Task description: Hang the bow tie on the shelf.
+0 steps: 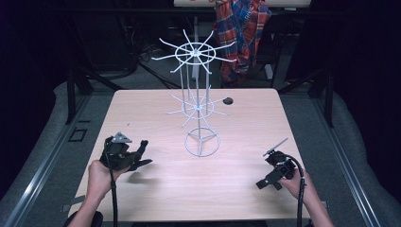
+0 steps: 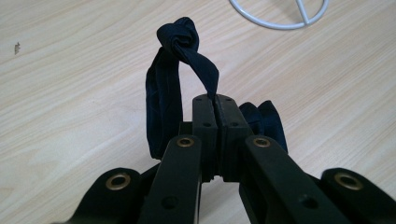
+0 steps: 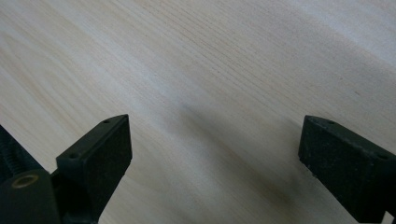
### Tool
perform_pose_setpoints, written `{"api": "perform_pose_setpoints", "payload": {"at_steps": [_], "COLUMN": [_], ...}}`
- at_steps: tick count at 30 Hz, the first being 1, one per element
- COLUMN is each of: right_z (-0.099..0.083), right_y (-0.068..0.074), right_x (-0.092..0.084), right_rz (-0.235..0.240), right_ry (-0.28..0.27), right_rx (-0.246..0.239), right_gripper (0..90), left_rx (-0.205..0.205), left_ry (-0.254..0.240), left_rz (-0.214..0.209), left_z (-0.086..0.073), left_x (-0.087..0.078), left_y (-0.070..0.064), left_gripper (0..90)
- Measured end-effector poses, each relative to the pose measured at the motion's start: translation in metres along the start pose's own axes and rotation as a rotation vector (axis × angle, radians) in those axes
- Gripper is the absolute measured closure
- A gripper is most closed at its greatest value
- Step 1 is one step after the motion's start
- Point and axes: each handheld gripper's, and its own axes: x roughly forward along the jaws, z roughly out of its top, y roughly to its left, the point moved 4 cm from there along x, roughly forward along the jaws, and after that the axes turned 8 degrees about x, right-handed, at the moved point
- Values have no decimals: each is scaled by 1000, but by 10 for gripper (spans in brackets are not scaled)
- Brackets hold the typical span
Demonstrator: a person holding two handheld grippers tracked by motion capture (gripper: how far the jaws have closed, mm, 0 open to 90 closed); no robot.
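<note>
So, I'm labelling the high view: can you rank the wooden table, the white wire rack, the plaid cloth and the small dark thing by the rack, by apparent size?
1. Light wooden table
2. White wire rack, nearer and taller in frame
3. Red-and-blue plaid cloth, farther back and partly cut off, so 2 and 3 are unsure
4. Small dark object

The bench [image 1: 142, 113] was a pale wood-grain top with rounded corners. A white wire rack [image 1: 201, 142] stood on it by its ring base, near the middle. A small dark spot [image 1: 228, 100] sat near the far edge.
</note>
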Motion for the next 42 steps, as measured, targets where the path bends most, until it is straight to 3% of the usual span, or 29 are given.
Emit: {"api": "perform_pose_setpoints", "payload": {"at_steps": [9,14,17,22,25,28,33,42], "right_z": [0,0,0,0,0,-1,0,-1], "right_y": [-1,-1,-2,-2,-1,-2,-1,-2], "right_x": [-2,-1,-1,0,0,-2,0,-1], "right_rz": [-4,-15,-14,-4,-3,-6,-8,-17], "right_ry": [5,6,16,9,3,26,9,16], "right_rx": [-9,-6,-9,-2,9,-11,3,-9], "right_gripper": [83,83,83,82,83,83,83,84], "left_rx": [10,-10,-24,8,19,21,24,54], "left_ry": [-70,-81,-114,-134,-136,-152,-182,-204], "left_rz": [36,56,64,95,92,91,84,57], "left_z": [10,13,19,29,34,40,48,61], "left_x": [-11,-5,-6,-7,-5,-5,-5,2], "left_y": [3,10,14,13,14,14,16,10], "left_gripper": [880,880,880,880,880,880,881,881]}}
